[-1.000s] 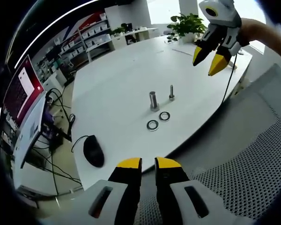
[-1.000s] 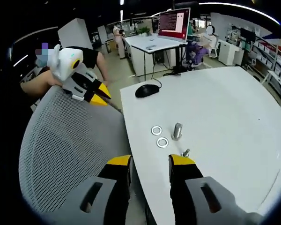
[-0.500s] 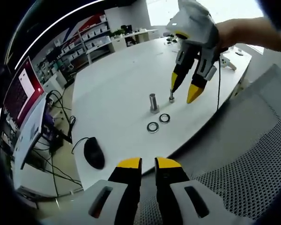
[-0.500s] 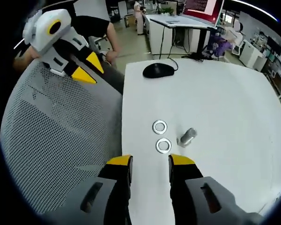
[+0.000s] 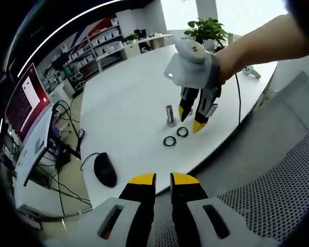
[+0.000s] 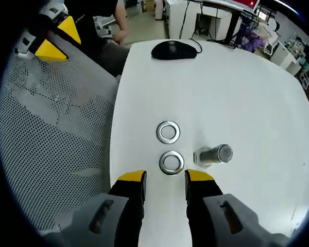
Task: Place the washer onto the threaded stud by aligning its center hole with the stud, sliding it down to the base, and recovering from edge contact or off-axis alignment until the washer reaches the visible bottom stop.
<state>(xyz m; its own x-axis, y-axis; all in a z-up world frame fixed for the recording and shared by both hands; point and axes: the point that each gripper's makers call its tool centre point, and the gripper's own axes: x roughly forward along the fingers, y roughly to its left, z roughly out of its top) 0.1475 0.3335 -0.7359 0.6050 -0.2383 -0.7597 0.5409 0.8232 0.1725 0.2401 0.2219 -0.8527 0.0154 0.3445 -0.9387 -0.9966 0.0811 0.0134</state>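
Note:
Two steel washers lie side by side on the white table (image 6: 247, 87), one (image 6: 172, 162) just ahead of my right gripper (image 6: 165, 177) and the other (image 6: 168, 132) a little farther on. A short metal cylinder (image 6: 213, 154) stands upright beside them. The right gripper is open and empty, hovering close above the nearer washer (image 5: 182, 132). In the left gripper view it (image 5: 190, 119) points down beside the cylinder (image 5: 170, 114), held by a hand. The second washer (image 5: 169, 141) lies next to it. My left gripper (image 5: 163, 180) is shut and empty, back over the chair.
A black mouse (image 5: 104, 170) (image 6: 173, 50) lies near the table's edge. A grey mesh chair (image 5: 268, 195) (image 6: 56, 128) stands against the table's side. A monitor (image 5: 20, 100) and a potted plant (image 5: 208, 28) are farther off. The left gripper (image 6: 54, 37) shows above the chair.
The right gripper has come down from high over the table to just above the washers, tipping to look straight down. The left gripper has stayed put.

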